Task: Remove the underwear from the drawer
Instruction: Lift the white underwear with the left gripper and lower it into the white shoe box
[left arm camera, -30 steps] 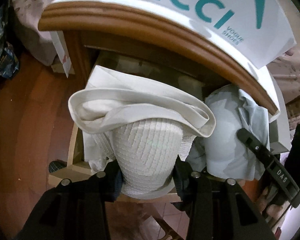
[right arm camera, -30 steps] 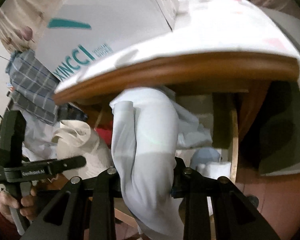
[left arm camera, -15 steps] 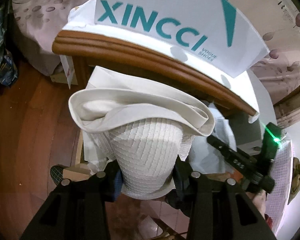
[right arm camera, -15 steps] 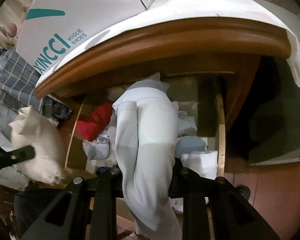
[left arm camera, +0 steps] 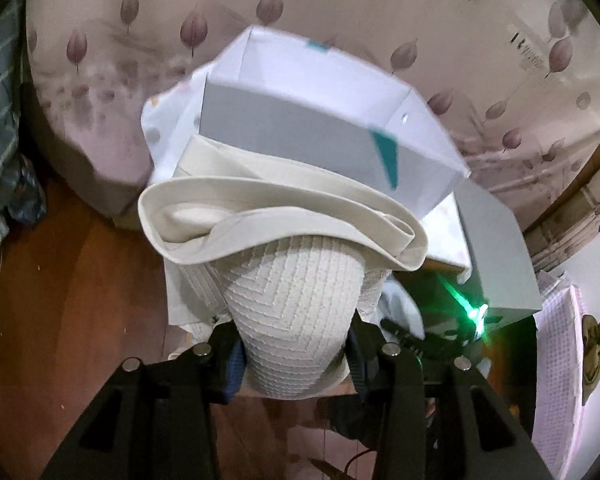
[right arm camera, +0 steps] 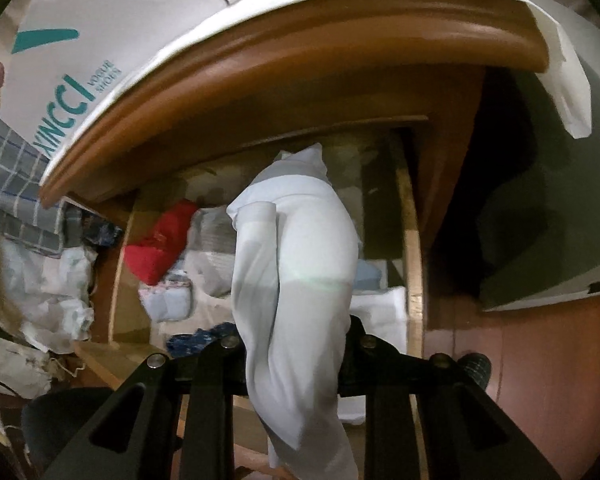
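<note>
1. Underwear is in both grippers: the left gripper (left arm camera: pixel 296 354) is clamped on a cream ribbed garment (left arm camera: pixel 292 312) with a wide smooth waistband, and the right gripper (right arm camera: pixel 296 354) pinches a pale blue-white garment (right arm camera: pixel 296 264) nearly flat between its fingers.
2. In the left wrist view the cream piece hangs in front of a white shoe box (left arm camera: pixel 320 136) and the leaf-patterned bedding behind it, so I judge it clear of the drawer.
3. The pale piece sits directly over the open drawer (right arm camera: pixel 414 264), under the curved wooden top edge (right arm camera: pixel 300 52); I cannot tell whether its lower tail is free of the contents.
4. Risk: the pale cloth is thin and slippery-looking, gripped over a narrow band, so a quick pull could slide it out and drop it back in.
5. Risk: the loose tail could drag a neighbouring item over the drawer wall, or snag under the wooden edge if lifted straight up.
6. Risk: the cream waistband droops wide and may catch the box corner.
7. Count: two grippers, two held garments, one drawer, one red item (right arm camera: pixel 160 240) inside, and several folded pale pieces too jumbled to count.
</note>
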Tool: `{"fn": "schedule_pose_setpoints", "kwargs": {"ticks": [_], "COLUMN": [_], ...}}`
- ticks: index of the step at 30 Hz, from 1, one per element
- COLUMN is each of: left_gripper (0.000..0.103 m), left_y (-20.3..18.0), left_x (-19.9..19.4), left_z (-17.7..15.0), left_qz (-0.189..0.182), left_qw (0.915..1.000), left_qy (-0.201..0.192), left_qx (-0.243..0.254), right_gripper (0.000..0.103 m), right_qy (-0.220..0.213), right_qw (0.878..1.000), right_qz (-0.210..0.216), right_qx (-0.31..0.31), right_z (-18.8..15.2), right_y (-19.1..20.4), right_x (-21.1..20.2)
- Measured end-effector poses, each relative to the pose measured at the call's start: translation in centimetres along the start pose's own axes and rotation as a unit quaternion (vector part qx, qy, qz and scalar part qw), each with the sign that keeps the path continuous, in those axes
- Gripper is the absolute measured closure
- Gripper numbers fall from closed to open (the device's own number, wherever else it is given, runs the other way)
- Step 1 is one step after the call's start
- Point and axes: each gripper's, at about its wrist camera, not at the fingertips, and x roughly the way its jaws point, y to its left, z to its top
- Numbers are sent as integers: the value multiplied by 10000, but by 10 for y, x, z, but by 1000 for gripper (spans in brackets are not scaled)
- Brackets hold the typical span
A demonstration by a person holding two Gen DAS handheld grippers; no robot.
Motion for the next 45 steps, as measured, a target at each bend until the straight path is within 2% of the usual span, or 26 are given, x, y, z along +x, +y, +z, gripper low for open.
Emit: {"fn": "schedule_pose_setpoints", "kwargs": {"ticks": [5, 11, 14, 19, 22, 25, 28, 35, 39, 45], "left_gripper": [61, 61, 61, 61, 61, 61, 61, 61, 61, 60], "left_y": [-4, -18, -22, -22, -21, -20, -19, -20, -14, 2], "left_x": [-28, -53, -57, -50, -40, -24, -5, 41, 76, 102], "left_z": [25, 72, 99, 141, 162, 177, 192, 204, 208, 201], "left_qz": [44, 93, 2, 216, 215, 177, 298, 433, 571, 655], "left_qw": [9996, 9974, 9960, 9925, 9913, 9911, 9895, 9858, 9894, 9925], "left_qy": [-270, -663, -787, -989, -1017, -893, -819, -629, -225, -3], "left_qx": [109, 282, 429, 690, 810, 975, 1155, 1499, 1314, 1030], "right_gripper": [82, 82, 82, 82, 82, 82, 82, 82, 82, 82], "right_qy": [12, 34, 34, 54, 71, 83, 92, 130, 128, 161], "right_qw": [9999, 9991, 9989, 9988, 9987, 9987, 9986, 9985, 9986, 9985], "right_qz": [-102, -411, -464, -494, -505, -505, -515, -527, -503, -506], "right_qx": [73, 33, 1, -3, 21, 54, 60, 58, 100, 112], "right_z": [-1, -4, -4, -5, -5, -5, -5, -4, -5, -6], "right_y": [-4, -6, -6, -6, -9, -11, -10, -10, -12, -13], "right_x": [3, 6, 7, 9, 9, 8, 9, 11, 11, 12]}}
